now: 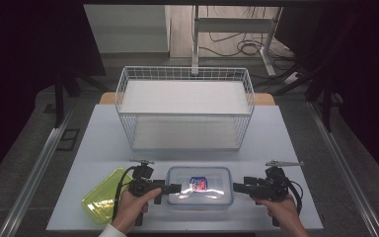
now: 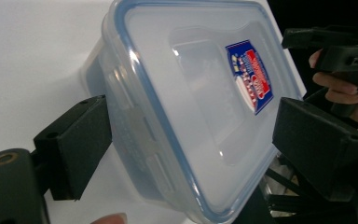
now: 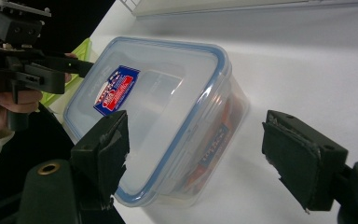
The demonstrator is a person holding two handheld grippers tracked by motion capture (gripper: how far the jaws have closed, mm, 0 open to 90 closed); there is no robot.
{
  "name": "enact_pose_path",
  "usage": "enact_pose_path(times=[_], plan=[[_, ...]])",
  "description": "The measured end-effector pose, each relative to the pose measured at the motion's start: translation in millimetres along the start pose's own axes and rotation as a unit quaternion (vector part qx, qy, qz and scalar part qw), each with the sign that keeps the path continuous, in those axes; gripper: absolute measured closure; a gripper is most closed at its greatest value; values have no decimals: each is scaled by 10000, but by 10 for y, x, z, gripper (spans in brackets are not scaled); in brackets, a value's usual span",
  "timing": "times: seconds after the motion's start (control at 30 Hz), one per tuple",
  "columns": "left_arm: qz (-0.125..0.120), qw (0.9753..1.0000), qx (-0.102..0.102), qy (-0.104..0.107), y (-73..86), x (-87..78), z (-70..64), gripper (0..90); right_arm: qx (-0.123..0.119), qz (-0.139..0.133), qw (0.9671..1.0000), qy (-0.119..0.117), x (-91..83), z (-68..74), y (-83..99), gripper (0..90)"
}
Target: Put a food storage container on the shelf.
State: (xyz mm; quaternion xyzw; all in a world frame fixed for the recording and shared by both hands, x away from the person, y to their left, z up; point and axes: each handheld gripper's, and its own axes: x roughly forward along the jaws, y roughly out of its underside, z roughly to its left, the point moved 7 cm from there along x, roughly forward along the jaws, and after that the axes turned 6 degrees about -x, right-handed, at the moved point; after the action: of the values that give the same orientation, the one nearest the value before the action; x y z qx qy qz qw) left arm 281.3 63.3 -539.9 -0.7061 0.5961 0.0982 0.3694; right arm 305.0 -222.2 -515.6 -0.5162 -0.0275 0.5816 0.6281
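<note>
A clear plastic food container with a blue-sealed lid and a red, white and blue label is seen standing at the near edge of the white table, about midway along it. Printed packaging can be made out through its wall in the right gripper view, though its contents cannot be identified.

The left gripper is held against the container's left end. In the left gripper view its fingers are spread apart, one to either side of the container's short end; whether they touch the wall cannot be told. The right gripper is held just beside the container's right end. Its fingers are likewise parted in the right gripper view, with the container's corner between them and a clear gap at the far finger. Each gripper is held by a hand at the table's near edge.

A yellow-green translucent lid or tray lies at the near left corner of the table, just beside the left gripper. A white wire basket with a white panel in it is set toward the far edge, well apart from the container.
</note>
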Motion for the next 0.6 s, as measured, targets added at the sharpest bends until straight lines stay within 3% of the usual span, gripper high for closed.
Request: enact_pose_path(times=[0.17,0.3,0.6], plan=[[26,10000,10,-66,5,26,23,114,-8,40,10000,-2,15,0,11,229],[87,9999,-135,56,20,64,57,111,-4,64,10000,-26,39,-3,20,228],[178,9997,-161,88,38,109,98,143,10,127,9999,-46,72,-2,35,225]])
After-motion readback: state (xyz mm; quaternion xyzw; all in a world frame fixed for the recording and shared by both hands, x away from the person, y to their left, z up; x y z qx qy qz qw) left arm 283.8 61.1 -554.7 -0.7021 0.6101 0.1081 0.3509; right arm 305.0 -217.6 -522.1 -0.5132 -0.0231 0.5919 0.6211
